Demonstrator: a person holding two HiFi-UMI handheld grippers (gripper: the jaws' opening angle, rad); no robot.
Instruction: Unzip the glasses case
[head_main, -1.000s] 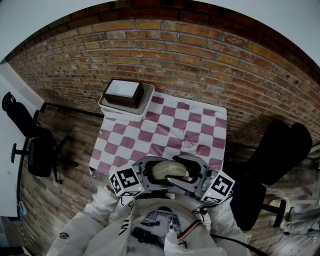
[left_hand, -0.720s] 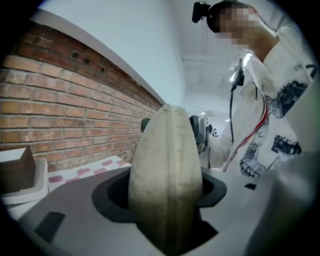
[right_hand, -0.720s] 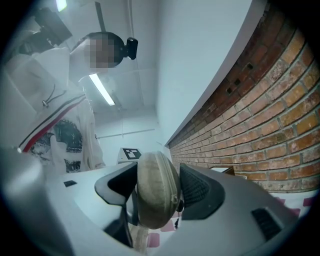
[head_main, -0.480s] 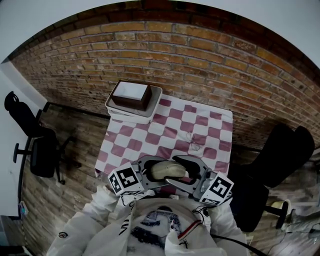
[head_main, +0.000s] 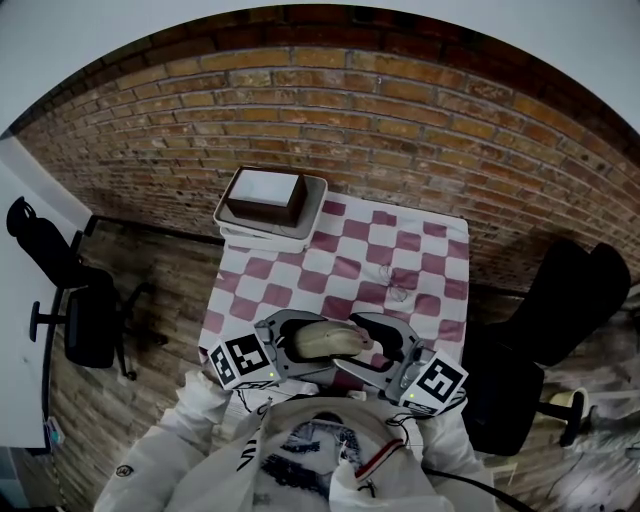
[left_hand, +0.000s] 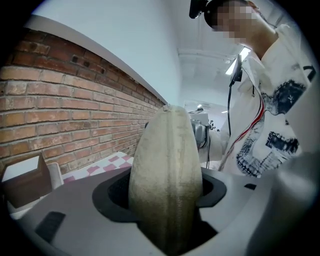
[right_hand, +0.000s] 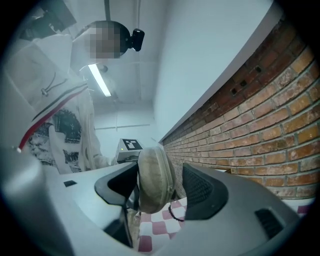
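Observation:
A beige fabric glasses case (head_main: 328, 341) is held in the air in front of the person's chest, above the near edge of the table. My left gripper (head_main: 298, 342) is shut on one end of it; in the left gripper view the case (left_hand: 166, 185) fills the gap between the jaws. My right gripper (head_main: 378, 352) stands open around the other end. In the right gripper view the case (right_hand: 154, 179) lies close to the left jaw, with a clear gap to the right jaw. A dark zip cord (right_hand: 172, 212) hangs below it.
A table with a red and white checked cloth (head_main: 400, 260) stands against a brick wall (head_main: 400, 130). A brown box (head_main: 265, 195) sits in a white tray (head_main: 312, 212) at its far left corner. Black chairs stand at the left (head_main: 70, 300) and the right (head_main: 560, 320).
Both grippers and the case have drifted together a short way across the head view, and the table now sits further right in it. The hold on the case is unchanged.

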